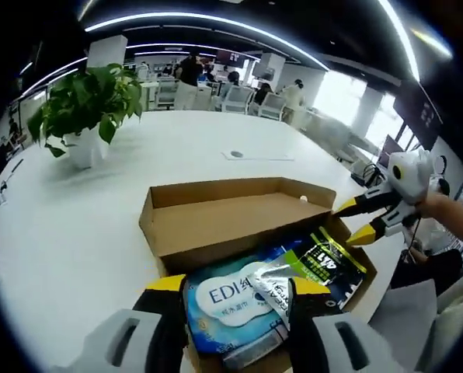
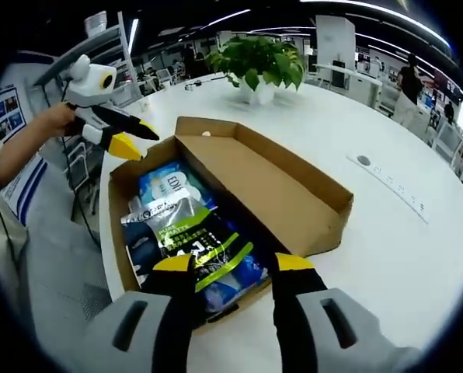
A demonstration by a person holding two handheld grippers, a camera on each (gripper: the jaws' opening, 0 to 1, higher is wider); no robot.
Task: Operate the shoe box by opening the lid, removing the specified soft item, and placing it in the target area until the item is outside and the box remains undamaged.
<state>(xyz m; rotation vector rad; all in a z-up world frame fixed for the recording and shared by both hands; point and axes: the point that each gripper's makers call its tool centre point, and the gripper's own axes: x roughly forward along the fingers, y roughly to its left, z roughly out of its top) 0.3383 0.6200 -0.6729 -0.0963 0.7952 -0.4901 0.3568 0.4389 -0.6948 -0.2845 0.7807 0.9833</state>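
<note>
The cardboard shoe box [image 1: 239, 221] sits on the white worktop [image 1: 84, 233] with its lid [image 2: 274, 175] folded back and standing open, and inside lie a blue-and-white soft pack [image 1: 228, 299] and a dark pack with green stripes [image 2: 193, 237] partly on top of it. In the left gripper view the left gripper [image 1: 235, 291] hovers at 6 o'clock over the blue pack, its fingers spread and holding nothing, while the right gripper [image 1: 356, 221] comes in at 3 o'clock by the box's end. In the right gripper view the right gripper [image 2: 233, 268] is at 6 o'clock, fingers spread above the dark pack, and a potted plant [image 2: 256, 66] stands at 12 o'clock.
</note>
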